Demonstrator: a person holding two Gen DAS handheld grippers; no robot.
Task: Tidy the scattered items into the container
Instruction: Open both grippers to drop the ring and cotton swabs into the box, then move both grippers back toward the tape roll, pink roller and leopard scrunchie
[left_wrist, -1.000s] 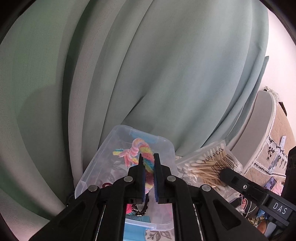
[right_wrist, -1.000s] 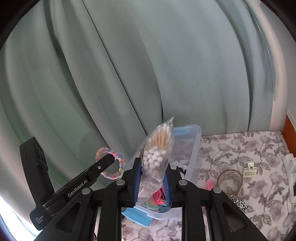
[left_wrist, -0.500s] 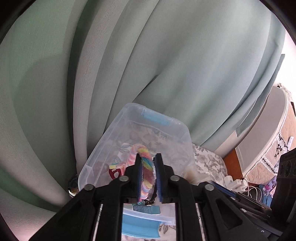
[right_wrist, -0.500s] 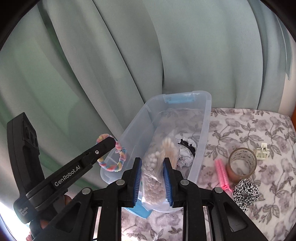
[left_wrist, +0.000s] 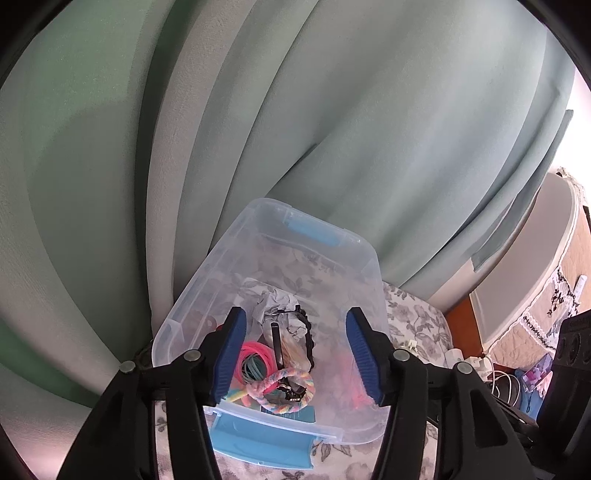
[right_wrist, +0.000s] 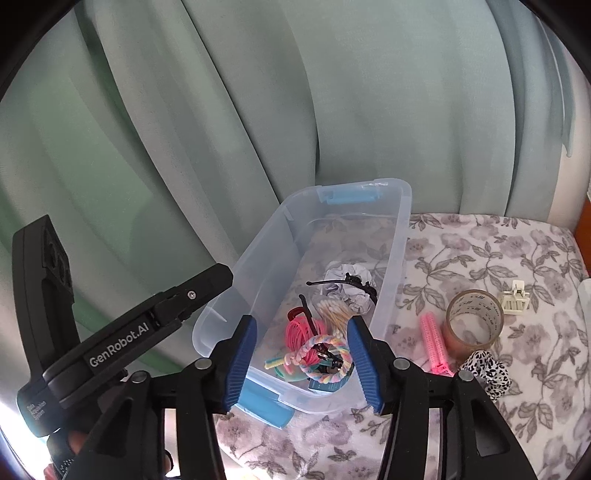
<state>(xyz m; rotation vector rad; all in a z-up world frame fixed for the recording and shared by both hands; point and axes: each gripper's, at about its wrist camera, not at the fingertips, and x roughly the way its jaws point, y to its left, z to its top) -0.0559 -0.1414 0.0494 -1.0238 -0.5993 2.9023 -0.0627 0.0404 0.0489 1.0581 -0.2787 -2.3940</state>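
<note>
Rainbow loop (left_wrist: 282, 387), swab bag (right_wrist: 332, 312) newly in bin (right_wrist: 400, 236)

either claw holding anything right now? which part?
Nothing held. Left claw and right claw are both opening, empty, above the clear bin; rainbow loop and cotton-swab bag lie inside.

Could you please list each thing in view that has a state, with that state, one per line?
Left tool: jaws opening, nothing between them.
Right tool: jaws opening, nothing between them.
Clear container: lid off, partly filled.
Rainbow rope ring: lying in the container.
Cotton swab bag: lying in the container.
Tape roll: on the floral cloth, outside.
Pink comb: outside, beside the tape.
Leopard scrunchie: outside.
White clip: outside.
</note>
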